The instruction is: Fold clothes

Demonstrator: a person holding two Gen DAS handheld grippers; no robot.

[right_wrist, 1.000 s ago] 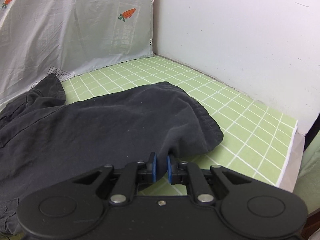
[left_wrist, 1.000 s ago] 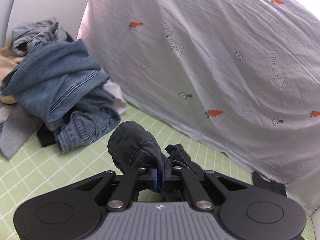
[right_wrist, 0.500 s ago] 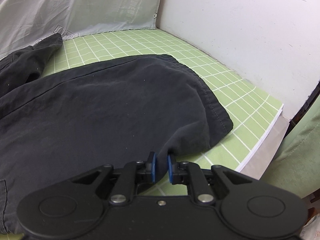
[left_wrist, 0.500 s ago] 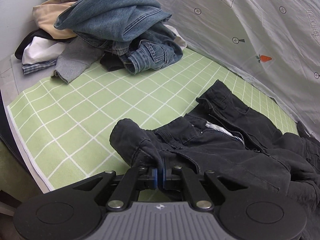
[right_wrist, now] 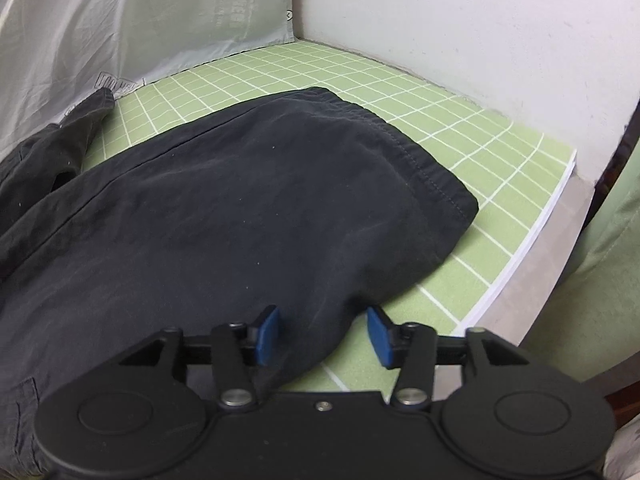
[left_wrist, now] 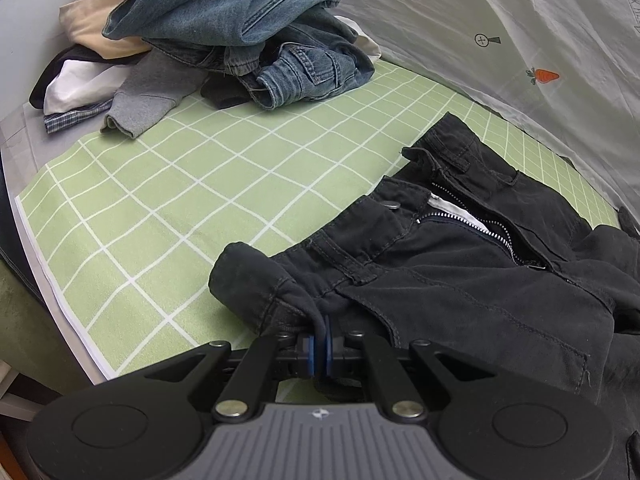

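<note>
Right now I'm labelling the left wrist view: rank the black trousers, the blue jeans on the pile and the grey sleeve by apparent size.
1. black trousers, though nearness to the camera inflates them
2. blue jeans
3. grey sleeve

One pair of black trousers (left_wrist: 460, 280) on one green grid mat (left_wrist: 180, 200); one heap of unfolded clothes (left_wrist: 224, 40); two hand-held grippers; one carrot-print sheet (left_wrist: 520, 40).

Right jaws now open
Released the black trousers (right_wrist: 240, 216) hem near the surface's right edge; was clamped before.
</note>
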